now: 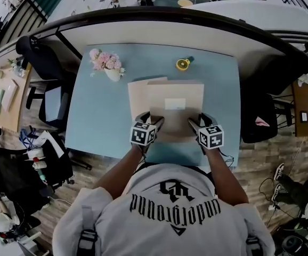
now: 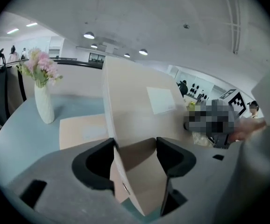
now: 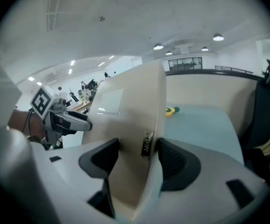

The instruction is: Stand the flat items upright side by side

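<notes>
Clamping left gripper point(image 2: 135, 147) and right gripper point(image 3: 137, 149) across the flat tan cardboard box point(image 1: 175, 97), I am steadying both sides for standing it.

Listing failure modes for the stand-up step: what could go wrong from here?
1. The left gripper and right gripper pinch the tilted beige flat file box only at its near corners; it may slip or flop.
2. Falling forward, it might hit the white vase of pink flowers.
</notes>
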Demonstrator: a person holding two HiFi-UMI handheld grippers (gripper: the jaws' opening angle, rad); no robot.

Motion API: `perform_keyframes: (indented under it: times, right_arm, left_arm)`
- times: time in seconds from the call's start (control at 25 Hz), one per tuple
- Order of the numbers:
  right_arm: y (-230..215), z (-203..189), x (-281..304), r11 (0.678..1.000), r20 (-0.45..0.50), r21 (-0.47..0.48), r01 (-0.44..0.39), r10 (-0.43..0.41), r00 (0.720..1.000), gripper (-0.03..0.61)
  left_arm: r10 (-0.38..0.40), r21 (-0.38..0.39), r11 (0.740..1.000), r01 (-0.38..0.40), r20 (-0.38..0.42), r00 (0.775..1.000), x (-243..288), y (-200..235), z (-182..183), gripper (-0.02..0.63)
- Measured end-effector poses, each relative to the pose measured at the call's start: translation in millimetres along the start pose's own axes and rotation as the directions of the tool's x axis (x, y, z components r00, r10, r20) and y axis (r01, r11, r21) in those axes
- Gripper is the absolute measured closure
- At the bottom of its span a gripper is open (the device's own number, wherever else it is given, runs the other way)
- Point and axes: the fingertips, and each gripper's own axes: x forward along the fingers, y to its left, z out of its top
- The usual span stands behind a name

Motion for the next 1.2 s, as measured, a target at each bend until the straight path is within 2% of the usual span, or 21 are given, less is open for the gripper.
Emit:
perform_keyframes:
  times: [0.24, 0.44, 0.56, 0.68, 0.8, 1.04, 1.2]
  right_arm:
    - [-62, 34, -56, 0.985, 0.145, -0.119, 0.122, -0.104, 0.984, 0.31]
    - [-119, 48, -91, 0.96, 0.251, -0.159, 0.229, -0.185, 0.95, 0.316]
    - [-149, 49, -103, 0.941, 0.306, -0.185, 0.284, -0.22, 0.926, 0.316]
    - [-173, 48, -111, 0.916, 0.349, -0.223, 0.335, -0.246, 0.904, 0.321]
    - [-198, 40, -110, 0.907, 0.363, -0.228, 0.354, -0.258, 0.895, 0.324]
    - [-233, 11, -90, 0.931, 0.309, -0.191, 0.311, -0.244, 0.919, 0.324]
    - [-244, -5, -79, 0.93, 0.3, -0.202, 0.308, -0.241, 0.923, 0.327]
  left_arm:
    - [0.027, 0.124, 0.991, -0.04, 0.108, 0.994, 29, -62, 59, 0.322]
    - [0.06, 0.23, 0.967, -0.104, 0.19, 0.98, 61, -111, 102, 0.324]
    - [0.073, 0.267, 0.954, -0.132, 0.22, 0.973, 83, -134, 115, 0.324]
    - [0.096, 0.275, 0.948, -0.162, 0.24, 0.966, 113, -147, 115, 0.324]
    - [0.12, 0.273, 0.944, -0.183, 0.231, 0.965, 137, -160, 111, 0.324]
    - [0.152, 0.289, 0.936, -0.202, 0.185, 0.971, 172, -166, 99, 0.324]
    - [0.176, 0.298, 0.929, -0.218, 0.164, 0.971, 187, -166, 85, 0.324]
